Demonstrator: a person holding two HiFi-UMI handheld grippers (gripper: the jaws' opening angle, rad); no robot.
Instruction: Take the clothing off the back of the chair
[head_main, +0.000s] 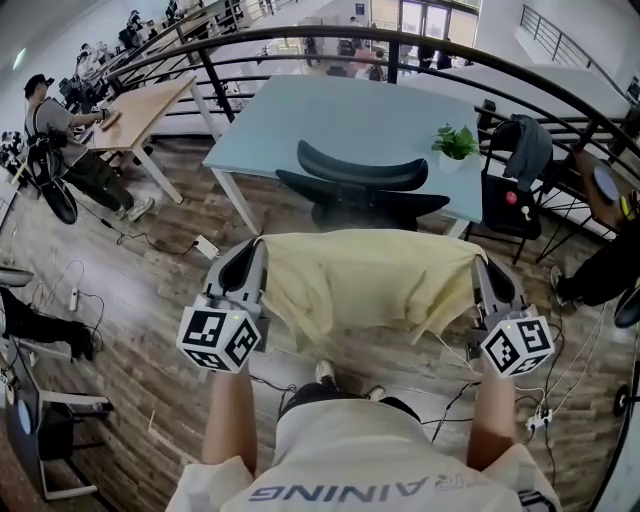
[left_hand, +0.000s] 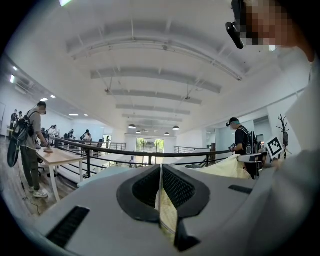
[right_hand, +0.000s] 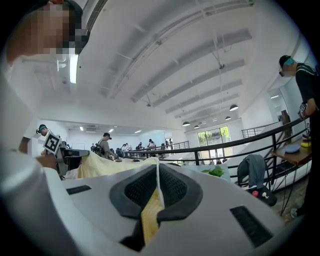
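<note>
A pale yellow garment hangs stretched between my two grippers in the head view, clear of the black office chair that stands beyond it at the light blue table. My left gripper is shut on the garment's left corner, and the yellow cloth shows pinched between its jaws in the left gripper view. My right gripper is shut on the right corner, with a strip of the cloth caught between its jaws in the right gripper view. Both grippers point level.
A small potted plant stands on the light blue table. A second chair with a grey garment over it is at the right. A black railing curves behind. People work at a wooden desk at the left. Cables lie on the floor.
</note>
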